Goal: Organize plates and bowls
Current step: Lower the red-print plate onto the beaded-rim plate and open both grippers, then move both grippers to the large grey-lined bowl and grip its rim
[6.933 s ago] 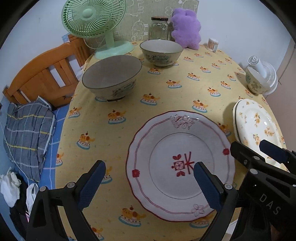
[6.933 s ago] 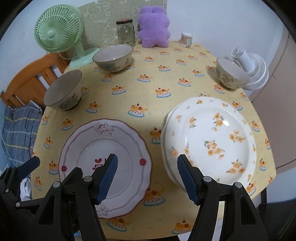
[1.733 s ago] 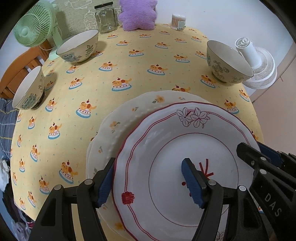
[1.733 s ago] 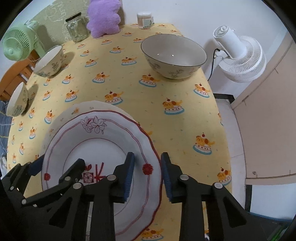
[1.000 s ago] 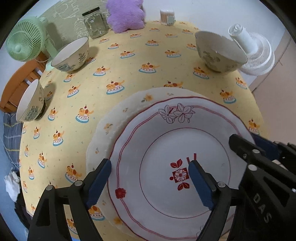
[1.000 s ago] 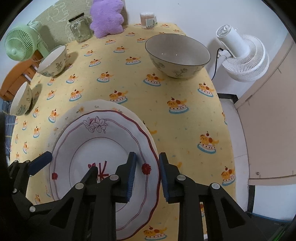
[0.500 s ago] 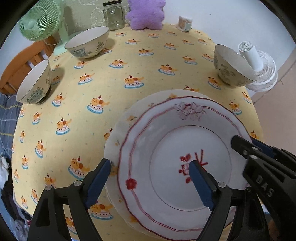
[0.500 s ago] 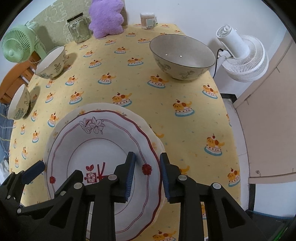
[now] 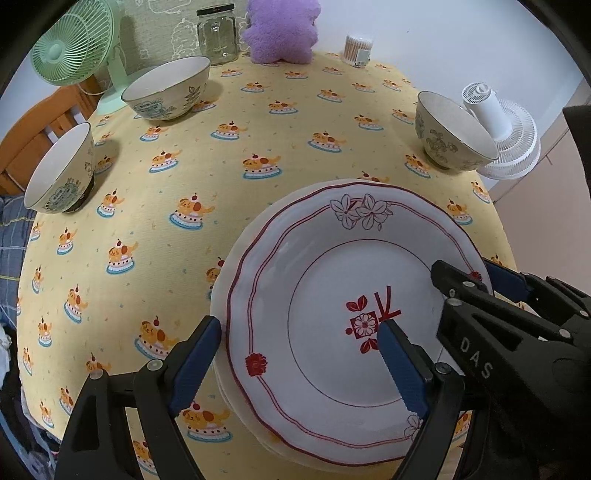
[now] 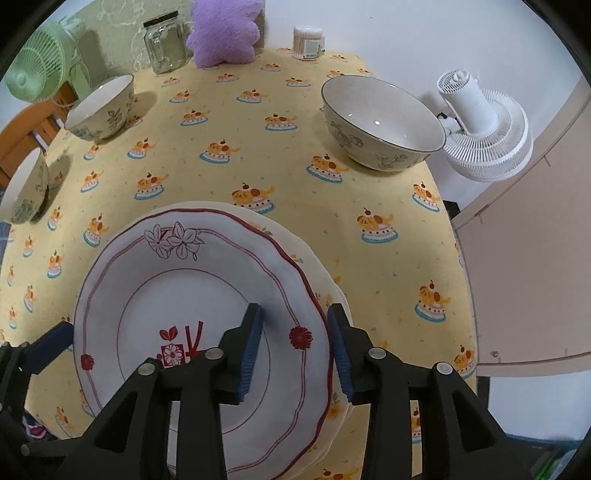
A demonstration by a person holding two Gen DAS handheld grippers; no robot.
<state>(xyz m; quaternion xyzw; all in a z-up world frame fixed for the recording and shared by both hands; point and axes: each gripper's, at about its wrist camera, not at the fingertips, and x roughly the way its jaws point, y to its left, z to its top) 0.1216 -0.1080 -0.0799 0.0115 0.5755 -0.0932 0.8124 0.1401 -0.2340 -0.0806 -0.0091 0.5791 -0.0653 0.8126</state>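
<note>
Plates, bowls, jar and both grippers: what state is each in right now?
Red-rimmed plate: stacked on the floral plate, level.
Floral plate: underneath, only its edge showing.
Three bowls: upright, empty, apart.
Jar: upright, lidded, empty.
Left gripper: open, astride the plate's left rim.
Right gripper: just been opening, pads off the right rim.

A green fan (image 9: 70, 51), a glass jar (image 9: 218, 33), a purple plush toy (image 9: 280, 29) and a small swab container (image 9: 357, 50) are standing along the yellow tablecloth's (image 9: 258, 129) far edge; a white fan (image 10: 484, 136) is sitting beyond its right side.
</note>
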